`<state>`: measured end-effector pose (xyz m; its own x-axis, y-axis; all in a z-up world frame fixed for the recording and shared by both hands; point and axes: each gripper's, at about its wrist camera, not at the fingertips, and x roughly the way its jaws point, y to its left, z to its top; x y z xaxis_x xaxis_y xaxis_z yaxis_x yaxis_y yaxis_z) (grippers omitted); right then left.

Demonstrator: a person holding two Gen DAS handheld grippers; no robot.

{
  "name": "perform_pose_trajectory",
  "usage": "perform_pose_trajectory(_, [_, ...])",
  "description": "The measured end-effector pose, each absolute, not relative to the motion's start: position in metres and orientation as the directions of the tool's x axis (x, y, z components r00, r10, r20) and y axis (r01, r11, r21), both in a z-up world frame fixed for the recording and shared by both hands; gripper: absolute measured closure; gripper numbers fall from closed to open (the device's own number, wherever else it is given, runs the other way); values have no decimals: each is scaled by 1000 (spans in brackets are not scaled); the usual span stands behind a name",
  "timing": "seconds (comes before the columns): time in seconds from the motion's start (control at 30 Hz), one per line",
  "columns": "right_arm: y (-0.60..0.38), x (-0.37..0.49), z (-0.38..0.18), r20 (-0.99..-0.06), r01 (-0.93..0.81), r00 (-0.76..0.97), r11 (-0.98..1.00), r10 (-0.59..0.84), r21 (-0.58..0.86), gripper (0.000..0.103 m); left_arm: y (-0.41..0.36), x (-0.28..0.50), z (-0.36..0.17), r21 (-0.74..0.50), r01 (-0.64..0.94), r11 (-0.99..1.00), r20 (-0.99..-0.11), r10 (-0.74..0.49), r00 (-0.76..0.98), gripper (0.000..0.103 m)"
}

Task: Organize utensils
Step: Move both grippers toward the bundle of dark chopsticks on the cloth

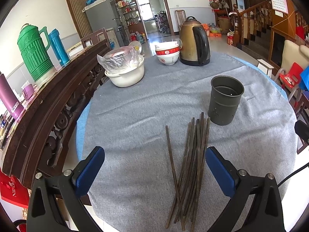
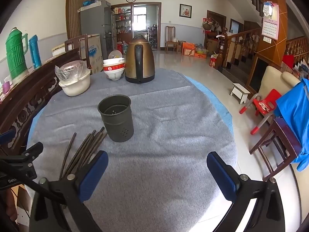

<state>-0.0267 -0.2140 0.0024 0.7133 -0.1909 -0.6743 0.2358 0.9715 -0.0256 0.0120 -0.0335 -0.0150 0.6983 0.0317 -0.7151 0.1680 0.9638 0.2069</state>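
Observation:
Several dark wooden chopsticks (image 1: 191,166) lie in a loose bundle on the grey cloth, one stick apart on the left. A dark metal utensil holder (image 1: 225,100) stands upright and empty just beyond their far ends. My left gripper (image 1: 154,166) hovers wide open over the near part of the bundle, touching nothing. In the right wrist view the holder (image 2: 117,118) stands left of centre with the chopsticks (image 2: 85,150) at lower left. My right gripper (image 2: 157,169) is open over bare cloth, to the right of the chopsticks. The left gripper's black frame (image 2: 25,160) shows at the left edge.
At the table's far side stand a bronze kettle (image 1: 194,42), stacked red-and-white bowls (image 1: 167,55) and a white basin (image 1: 125,75) holding a plastic-wrapped dish. A carved wooden bench back (image 1: 48,116) borders the left with a green thermos (image 1: 33,52). Chairs (image 2: 274,141) stand right.

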Motion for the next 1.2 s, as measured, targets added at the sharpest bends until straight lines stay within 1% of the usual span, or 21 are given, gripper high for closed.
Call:
perform_pose_trajectory(0.13, [-213, -23, -1, -686, 229, 705, 973, -180, -21, 0, -34, 15, -18, 212, 168, 963, -719, 37, 694, 0])
perform_pose_trajectory(0.27, [-215, -19, -6, -708, 212, 692, 977, -137, 19, 0, -31, 21, -24, 213, 157, 964, -730, 51, 682, 0])
perform_pose_trajectory(0.43, [-219, -12, -13, -703, 199, 704, 978, -95, 68, 0, -23, 27, -31, 211, 137, 968, -741, 68, 668, 0])
perform_pose_trajectory(0.5, [-219, -8, -16, -714, 189, 698, 975, -52, 114, 0, -20, 28, -33, 207, 136, 969, -746, 66, 663, 0])
perform_pose_trajectory(0.6, [-213, -2, -16, -687, 161, 726, 963, 34, 218, 0, -16, 31, -36, 204, 136, 970, -748, 64, 661, 0])
perform_pose_trajectory(0.8, [-200, 7, -23, -733, 138, 676, 965, 75, 225, 0, -8, 37, -39, 200, 128, 971, -746, 66, 662, 0])
perform_pose_trajectory(0.97, [-198, 16, -31, -745, 107, 642, 941, 181, 320, 1, 1, 49, -47, 168, 131, 977, -771, 48, 635, 0])
perform_pose_trajectory(1.07, [-197, 28, -38, -721, 82, 643, 912, 261, 403, 13, 11, 61, -55, 103, 136, 985, -807, 3, 591, 0])
perform_pose_trajectory(1.13, [-192, 39, -45, -709, 62, 633, 893, 310, 446, 31, 17, 70, -61, 65, 134, 989, -827, -22, 562, 0])
perform_pose_trajectory(1.2, [-183, 52, -54, -710, 45, 613, 882, 346, 469, 41, 22, 79, -67, 34, 137, 990, -844, -46, 535, 0])
